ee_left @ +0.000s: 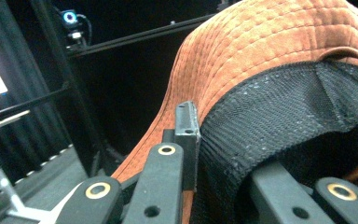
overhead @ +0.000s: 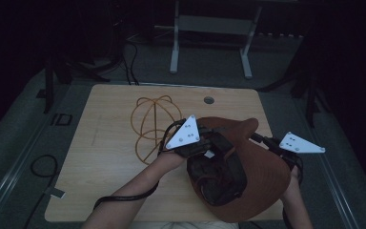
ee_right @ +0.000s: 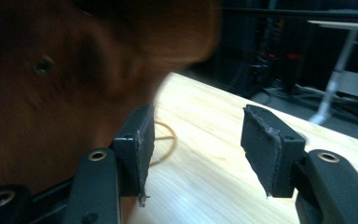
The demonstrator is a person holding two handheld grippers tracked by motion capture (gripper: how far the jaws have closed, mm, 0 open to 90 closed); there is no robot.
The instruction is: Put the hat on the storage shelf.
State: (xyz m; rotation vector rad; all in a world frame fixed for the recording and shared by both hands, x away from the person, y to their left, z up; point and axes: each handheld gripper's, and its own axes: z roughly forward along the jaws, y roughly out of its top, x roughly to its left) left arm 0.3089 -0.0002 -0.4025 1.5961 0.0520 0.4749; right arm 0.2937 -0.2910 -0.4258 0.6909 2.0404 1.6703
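A rust-brown suede cap (overhead: 262, 176) is held upside down over the table's near right part, its black mesh lining (ee_left: 279, 107) facing up. My left gripper (overhead: 209, 151) is shut on the cap's rim (ee_left: 191, 70), one jaw outside and one inside the lining. My right gripper (overhead: 262, 139) is at the cap's right side. In the right gripper view my right gripper (ee_right: 196, 144) is open with bare table between its jaws, and the blurred cap (ee_right: 74, 70) lies against its left jaw. A wire cap frame (overhead: 152, 124) lies on the table (overhead: 109, 167) left of the cap.
The wooden table has a round cable hole (overhead: 208, 100) near its far edge. A white desk frame (overhead: 209, 43) stands on the floor beyond it. A cable loop (overhead: 43, 167) lies on the floor at the left. The room around is dark.
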